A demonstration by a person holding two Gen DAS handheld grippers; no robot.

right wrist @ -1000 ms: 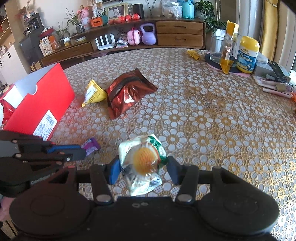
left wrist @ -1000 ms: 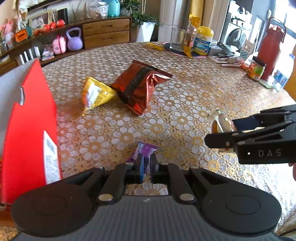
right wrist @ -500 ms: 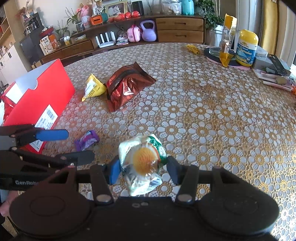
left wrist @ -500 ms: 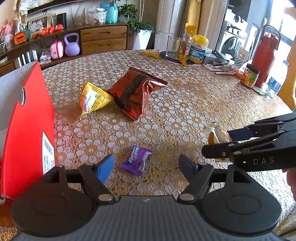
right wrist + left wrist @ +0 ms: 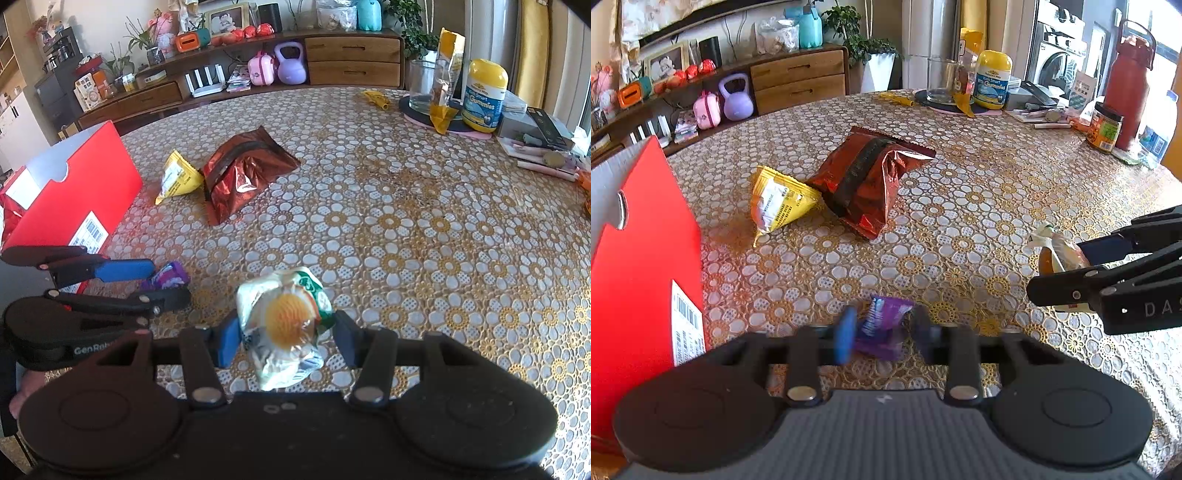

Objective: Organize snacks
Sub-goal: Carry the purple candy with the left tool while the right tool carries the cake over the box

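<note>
left gripper low over the near part of the desk, jaws just closed in around a small purple candy wrapper, blue pads blurred; wrapper between the pads, but cannot tell for sure whether pressed or only flanked. from the right wrist view, same purple wrapper lying between the two fingers of that gripper, at the near left. right gripper partly closed and clamped on a clear-wrapped pastry with an orange centre and green print, pads touching both sides, packet raised off the patterned cloth; seen from the left wrist view as a pale packet in black jaws at the right edge. farther in, toward the middle of the desk, a dark red foil snack bag lying crumpled, and touching its left side a small yellow triangular packet. at the near left, a red cardboard box with a white barcode label, standing just left of the left gripper. at the far right of the desk, a glass jar, a yellow-capped gummies bottle and an opened yellow pouch grouped on a round mat; a tall red flask farther right. beyond the desk, a wooden sideboard with a lilac kettlebell in front.
</note>
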